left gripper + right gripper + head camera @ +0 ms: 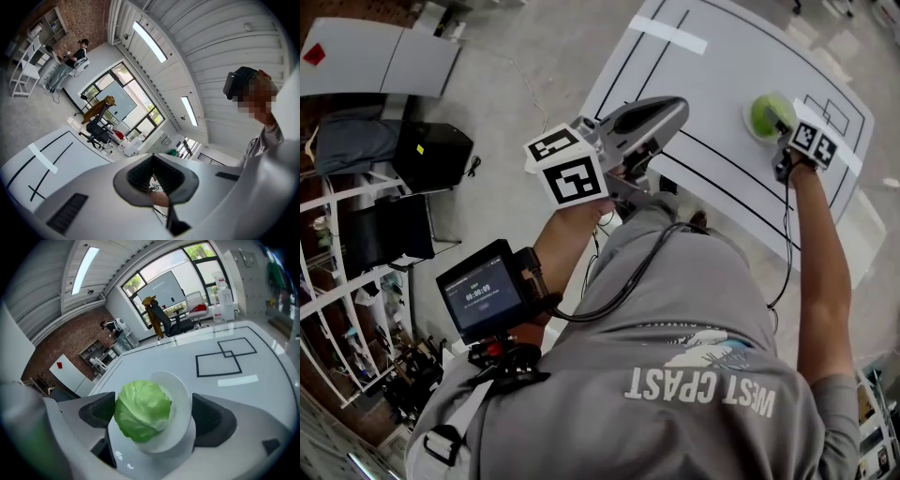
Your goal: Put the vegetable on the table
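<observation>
White tabletop [712,84] is marked with black lines; on it the cabbage [140,411] is seen on a plate [182,394], bracketed by the wide-spread right claw [154,416]. The left claw [154,180] is held closed, empty. The cabbage should be squeezed gently at its middle.

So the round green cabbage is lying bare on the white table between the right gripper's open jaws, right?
Not bare: the round green cabbage lies on a round white plate on the white table, between the right gripper's open jaws. The right gripper view shows it.
</observation>
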`<act>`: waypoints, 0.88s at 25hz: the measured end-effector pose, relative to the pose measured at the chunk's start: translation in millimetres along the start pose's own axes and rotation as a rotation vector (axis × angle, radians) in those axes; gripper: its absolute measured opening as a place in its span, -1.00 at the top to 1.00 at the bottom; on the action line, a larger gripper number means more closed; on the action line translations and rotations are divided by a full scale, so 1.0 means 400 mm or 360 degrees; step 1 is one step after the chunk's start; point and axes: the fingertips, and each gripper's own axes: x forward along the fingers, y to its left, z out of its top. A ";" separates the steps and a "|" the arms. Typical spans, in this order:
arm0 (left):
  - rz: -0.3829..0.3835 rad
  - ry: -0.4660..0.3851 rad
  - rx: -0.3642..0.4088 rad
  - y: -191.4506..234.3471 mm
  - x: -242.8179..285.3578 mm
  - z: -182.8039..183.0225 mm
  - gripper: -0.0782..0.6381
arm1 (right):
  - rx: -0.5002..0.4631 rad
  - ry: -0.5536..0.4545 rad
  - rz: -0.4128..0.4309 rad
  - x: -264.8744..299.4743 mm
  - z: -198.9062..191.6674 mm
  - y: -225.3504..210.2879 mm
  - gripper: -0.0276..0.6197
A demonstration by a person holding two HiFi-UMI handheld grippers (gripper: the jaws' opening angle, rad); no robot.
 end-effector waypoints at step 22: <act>0.0071 -0.0103 0.0306 -0.212 -0.120 -0.044 0.76 | -0.0461 -0.0680 0.0845 -0.585 0.167 0.505 0.87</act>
